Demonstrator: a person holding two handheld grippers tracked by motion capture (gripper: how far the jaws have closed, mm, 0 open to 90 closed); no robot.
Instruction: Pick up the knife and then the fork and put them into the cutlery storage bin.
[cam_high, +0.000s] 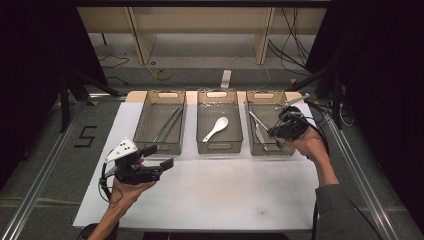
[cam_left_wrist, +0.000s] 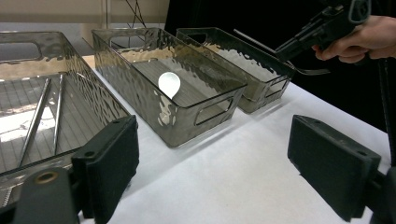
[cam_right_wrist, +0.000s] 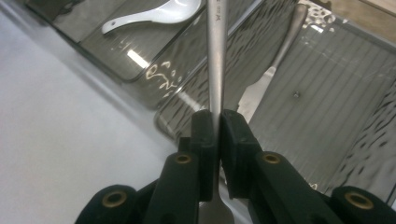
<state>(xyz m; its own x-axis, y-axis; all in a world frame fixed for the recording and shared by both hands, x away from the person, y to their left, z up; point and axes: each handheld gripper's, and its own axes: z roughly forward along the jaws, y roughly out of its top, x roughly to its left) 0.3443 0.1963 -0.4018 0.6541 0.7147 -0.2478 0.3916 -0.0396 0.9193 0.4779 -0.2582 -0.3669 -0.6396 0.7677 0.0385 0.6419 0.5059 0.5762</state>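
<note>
Right gripper (cam_high: 278, 131) is clamped on the handle of a metal fork (cam_right_wrist: 215, 56); in the right gripper view the pads pinch the thin shaft edge-on. It hangs over the bin at the desk's far-right corner (cam_high: 252, 137), the fork's tines showing past the bin's rim in the left gripper view. A second metal utensil (cam_right_wrist: 271, 74) lies on that bin's ribbed floor.

Left gripper (cam_high: 155, 160) sits idle near the desk's left edge, jaws wide apart with nothing between them, just in front of the far-left bin (cam_high: 145, 120), which holds metal chopsticks (cam_high: 167, 125). The middle bin (cam_high: 200, 135) holds a white spoon (cam_high: 216, 128).

Risks, as I judge them:
- The grip is on a narrow, smooth shaft. Any quick swing could let the fork pivot or slide between the pads.
- The fork is long. If I carry it low, an end may catch a bin wall and lever it out of the grip, or shove the light bin.
- Releasing from height onto the desk: it would bounce or skid.
</note>
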